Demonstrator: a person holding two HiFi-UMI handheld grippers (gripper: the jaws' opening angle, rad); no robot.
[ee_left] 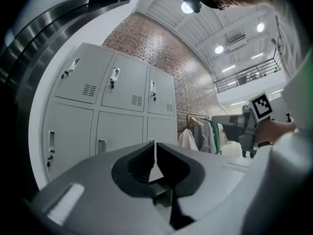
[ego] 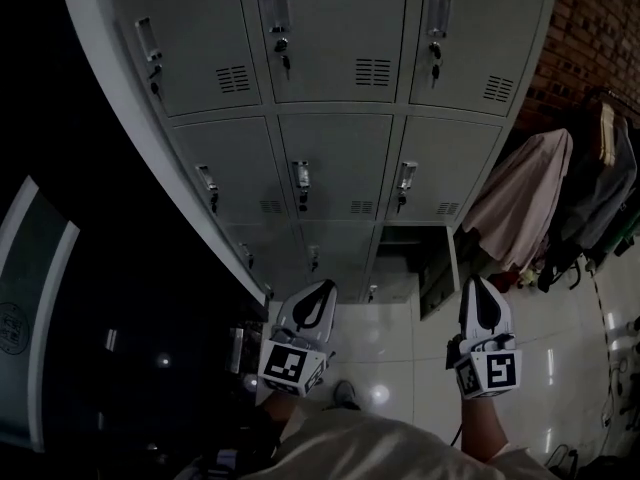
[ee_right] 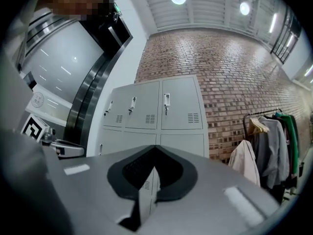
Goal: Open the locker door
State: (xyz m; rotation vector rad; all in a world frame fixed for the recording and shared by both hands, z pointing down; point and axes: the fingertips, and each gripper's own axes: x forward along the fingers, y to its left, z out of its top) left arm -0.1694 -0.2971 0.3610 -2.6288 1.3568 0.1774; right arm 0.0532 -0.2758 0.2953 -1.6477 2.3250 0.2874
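Observation:
A grey bank of lockers (ego: 335,158) stands ahead in three columns, each door with a small handle and key. The bottom right locker door (ego: 437,276) hangs ajar beside its dark opening (ego: 405,253); the other doors are closed. My left gripper (ego: 323,286) is shut and holds nothing, low in front of the bottom middle locker. My right gripper (ego: 480,282) is shut too, empty, just right of the ajar door and apart from it. In the left gripper view the jaws (ee_left: 155,148) meet before the lockers (ee_left: 115,106). The right gripper's (ee_right: 154,151) jaws also meet.
A rack of hanging clothes (ego: 545,198) stands right of the lockers against a brick wall (ego: 600,28). A dark metal-framed panel (ego: 40,298) rises at the left. The glossy white floor (ego: 400,358) lies below, and the person's shoe (ego: 344,395) shows near the bottom.

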